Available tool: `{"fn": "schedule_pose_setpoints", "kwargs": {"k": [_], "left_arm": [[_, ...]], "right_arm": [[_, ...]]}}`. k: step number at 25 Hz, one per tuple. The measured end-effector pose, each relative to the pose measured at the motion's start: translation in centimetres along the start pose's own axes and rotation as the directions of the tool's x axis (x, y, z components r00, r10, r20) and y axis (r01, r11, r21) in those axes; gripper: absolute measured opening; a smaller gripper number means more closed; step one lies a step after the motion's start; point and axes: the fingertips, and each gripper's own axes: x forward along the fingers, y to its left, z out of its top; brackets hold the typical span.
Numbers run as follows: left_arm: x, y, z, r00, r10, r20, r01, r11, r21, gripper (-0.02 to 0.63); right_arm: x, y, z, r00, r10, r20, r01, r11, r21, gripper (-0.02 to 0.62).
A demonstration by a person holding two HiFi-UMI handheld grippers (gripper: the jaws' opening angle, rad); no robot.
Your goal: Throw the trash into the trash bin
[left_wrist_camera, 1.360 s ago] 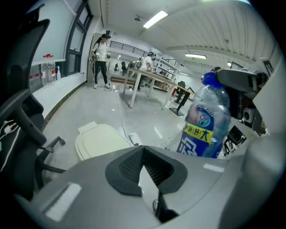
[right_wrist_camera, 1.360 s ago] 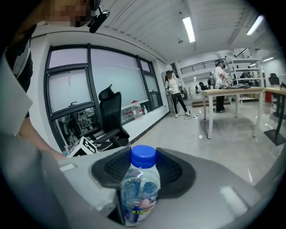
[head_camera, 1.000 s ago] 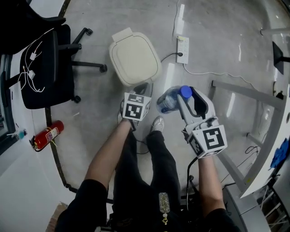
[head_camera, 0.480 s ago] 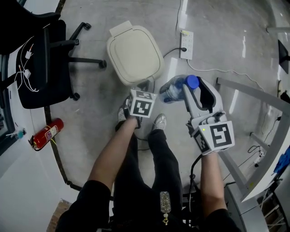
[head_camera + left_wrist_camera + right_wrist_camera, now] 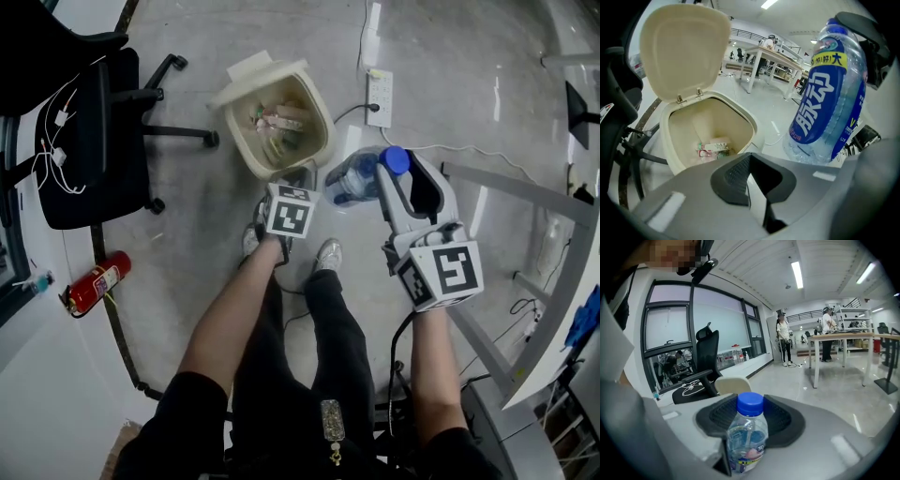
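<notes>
The cream trash bin (image 5: 322, 120) stands on the floor ahead of my feet, its lid (image 5: 246, 77) swung up and open, with wrappers (image 5: 274, 120) lying inside. My left gripper (image 5: 297, 180) points down at the bin's near base, jaws shut and empty. The left gripper view looks into the bin (image 5: 746, 118) under the raised lid (image 5: 682, 47). My right gripper (image 5: 398, 175) is shut on a clear plastic bottle (image 5: 352, 180) with a blue cap and blue label. It holds the bottle just right of the bin's rim. The bottle (image 5: 746, 437) stands between the pads in the right gripper view and looms large (image 5: 829, 89) in the left one.
A black office chair (image 5: 89, 131) stands left of the bin and a red fire extinguisher (image 5: 94, 279) lies near the wall. A white power strip (image 5: 379, 97) and its cable run behind the bin. A white table frame (image 5: 530, 272) is at the right. People (image 5: 783, 338) stand far off.
The bin's lid has swung from closed to open. The left gripper has sunk a little at the bin's base. The right gripper, still holding the bottle, has shifted slightly.
</notes>
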Motion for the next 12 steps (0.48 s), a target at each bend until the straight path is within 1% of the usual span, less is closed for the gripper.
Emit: {"fn": "schedule_pose_setpoints", "kwargs": {"k": [3, 6, 9, 12], "left_arm": [[-0.9, 0.7, 0.6, 1.000, -0.001, 0.003, 0.001, 1.000, 0.011, 0.006], [-2.3, 1.2, 1.5, 1.000, -0.008, 0.024, 0.007, 1.000, 0.028, 0.006], [-4.1, 2.2, 2.2, 0.999, -0.021, 0.041, 0.020, 1.000, 0.022, 0.006], [-6.2, 3.8, 2.9, 0.998, -0.027, 0.049, 0.027, 1.000, 0.002, 0.006]], "right_arm": [[0.2, 0.1, 0.4, 1.000, -0.002, 0.004, 0.002, 1.000, -0.027, 0.176], [1.1, 0.4, 1.4, 0.999, 0.004, 0.031, -0.004, 1.000, -0.009, 0.176], [2.8, 1.2, 2.3, 0.998, 0.018, 0.064, -0.018, 1.000, 0.009, 0.176], [5.2, 2.5, 2.8, 0.996, 0.033, 0.082, -0.033, 0.999, 0.003, 0.176]]}}
